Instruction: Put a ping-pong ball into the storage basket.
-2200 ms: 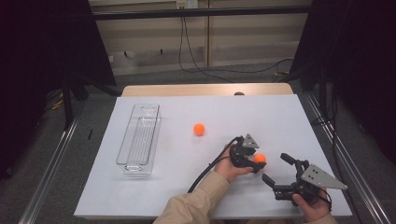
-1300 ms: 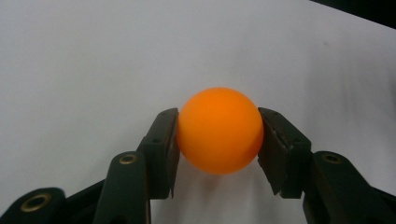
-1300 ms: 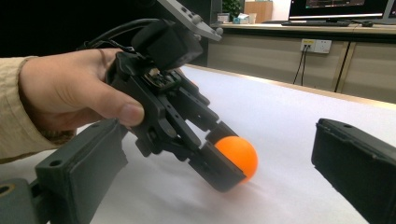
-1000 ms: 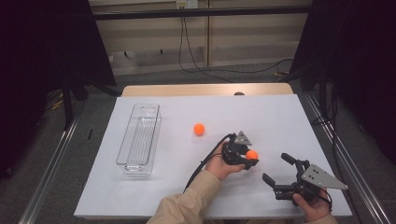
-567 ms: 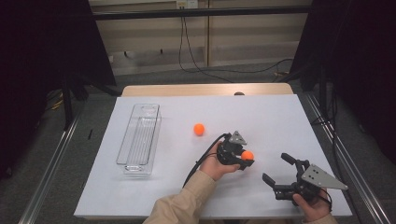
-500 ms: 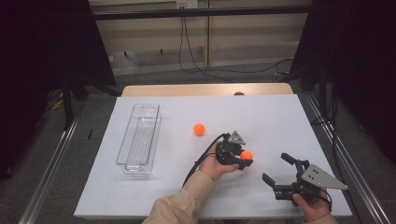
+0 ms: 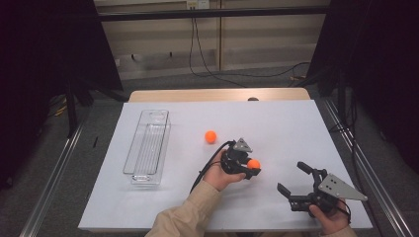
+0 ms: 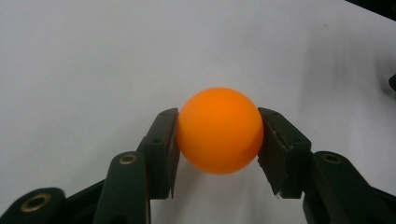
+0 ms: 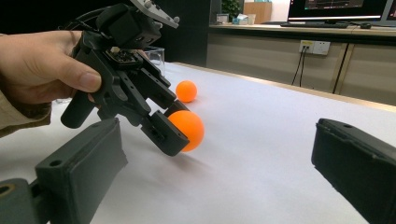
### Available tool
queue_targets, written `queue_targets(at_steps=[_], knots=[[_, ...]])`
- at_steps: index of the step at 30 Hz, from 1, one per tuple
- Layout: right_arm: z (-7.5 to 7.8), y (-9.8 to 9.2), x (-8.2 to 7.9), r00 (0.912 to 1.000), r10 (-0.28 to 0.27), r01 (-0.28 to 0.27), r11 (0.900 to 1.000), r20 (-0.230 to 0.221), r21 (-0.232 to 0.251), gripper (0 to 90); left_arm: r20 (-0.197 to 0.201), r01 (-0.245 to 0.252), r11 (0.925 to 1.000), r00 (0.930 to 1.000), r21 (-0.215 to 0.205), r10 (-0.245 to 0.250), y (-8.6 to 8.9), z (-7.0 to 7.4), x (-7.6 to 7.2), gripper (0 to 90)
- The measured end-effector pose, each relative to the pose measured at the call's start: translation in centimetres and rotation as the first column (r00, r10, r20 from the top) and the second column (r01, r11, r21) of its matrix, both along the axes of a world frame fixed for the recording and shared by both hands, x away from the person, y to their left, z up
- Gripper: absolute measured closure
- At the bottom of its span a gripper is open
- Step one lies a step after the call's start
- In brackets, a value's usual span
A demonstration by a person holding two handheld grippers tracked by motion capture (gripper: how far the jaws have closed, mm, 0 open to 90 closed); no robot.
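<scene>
An orange ball [image 7: 253,164] [image 8: 219,130] [image 9: 187,128] sits clamped between the two black jaws of my left gripper [image 7: 252,168] [image 8: 219,140] [image 9: 180,133], just above the white table near the middle. A second orange ball [image 7: 211,137] [image 9: 186,91] rests on the table farther back and to the left. My right gripper [image 7: 292,178] [image 9: 215,172] is held near the front right edge, its jaws wide apart with nothing between them, pointing toward the left gripper.
A clear plastic tray [image 7: 146,148] lies lengthwise on the left part of the white table [image 7: 276,123]. A black cable trails from the left gripper. Metal rails run along both sides of the table, and dark curtains stand behind.
The left hand has carried the held ball a little to the left and away from the right gripper. The right gripper and the loose ball have stayed where they were.
</scene>
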State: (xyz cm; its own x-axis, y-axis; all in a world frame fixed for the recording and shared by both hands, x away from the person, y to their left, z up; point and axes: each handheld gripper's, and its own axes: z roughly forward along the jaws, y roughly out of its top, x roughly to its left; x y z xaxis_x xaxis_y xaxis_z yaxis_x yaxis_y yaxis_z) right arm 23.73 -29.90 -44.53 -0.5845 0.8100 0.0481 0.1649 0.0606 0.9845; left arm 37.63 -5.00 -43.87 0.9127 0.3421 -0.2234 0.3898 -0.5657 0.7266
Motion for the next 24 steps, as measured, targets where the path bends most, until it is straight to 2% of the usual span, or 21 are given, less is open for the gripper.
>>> queue_targets(at_steps=[8, 16, 24], knots=[[0.0, 0.0, 0.1, 1.0000, 0.002, -0.002, 1.000, -0.001, -0.003, 2.0, -0.016, -0.019, 0.9998, 0.9997, -0.009, 0.019, 0.9, 0.3, 0.2, 50.9], [0.0, 0.0, 0.0, 1.0000, -0.001, 0.001, 1.000, 0.000, 0.000, 2.0, -0.010, -0.026, 0.9996, 0.9996, 0.007, 0.027, 1.6, 0.2, 0.5, 50.9], [0.0, -0.1, 0.1, 1.0000, -0.004, 0.004, 1.000, -0.001, -0.002, 2.0, -0.021, -0.036, 0.9993, 0.9991, 0.008, 0.036, 2.4, 0.4, 0.6, 50.9]])
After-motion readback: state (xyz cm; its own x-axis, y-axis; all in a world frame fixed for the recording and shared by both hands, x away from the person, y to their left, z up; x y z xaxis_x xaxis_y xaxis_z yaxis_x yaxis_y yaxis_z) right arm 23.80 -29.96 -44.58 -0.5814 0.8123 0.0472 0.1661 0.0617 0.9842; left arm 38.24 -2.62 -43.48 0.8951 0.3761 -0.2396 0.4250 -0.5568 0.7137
